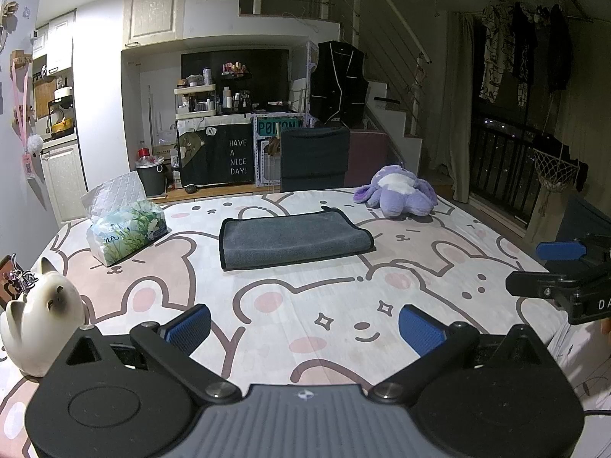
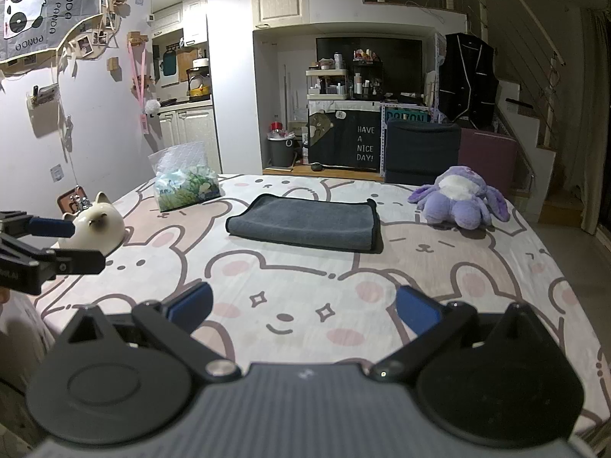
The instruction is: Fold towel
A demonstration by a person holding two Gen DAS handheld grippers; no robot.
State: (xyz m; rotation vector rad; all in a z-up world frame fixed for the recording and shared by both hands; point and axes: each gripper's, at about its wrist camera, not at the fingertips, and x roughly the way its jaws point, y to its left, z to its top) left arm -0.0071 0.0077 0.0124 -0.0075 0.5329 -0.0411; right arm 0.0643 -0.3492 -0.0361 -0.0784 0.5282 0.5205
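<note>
A grey towel [image 1: 292,238] with a dark edge lies folded into a flat rectangle at the middle of the table, on the bear-print cloth [image 1: 305,305]; it also shows in the right wrist view [image 2: 309,223]. My left gripper [image 1: 304,329] is open and empty, held over the near part of the table, well short of the towel. My right gripper [image 2: 303,311] is open and empty, also near the front edge. Each gripper shows at the edge of the other's view: the right one [image 1: 565,267], the left one [image 2: 46,244].
A tissue pack [image 1: 126,229] stands left of the towel. A white cat figurine [image 1: 42,313] sits at the near left. A purple plush toy [image 1: 399,191] lies at the far right. A dark chair [image 1: 315,156] stands behind the table.
</note>
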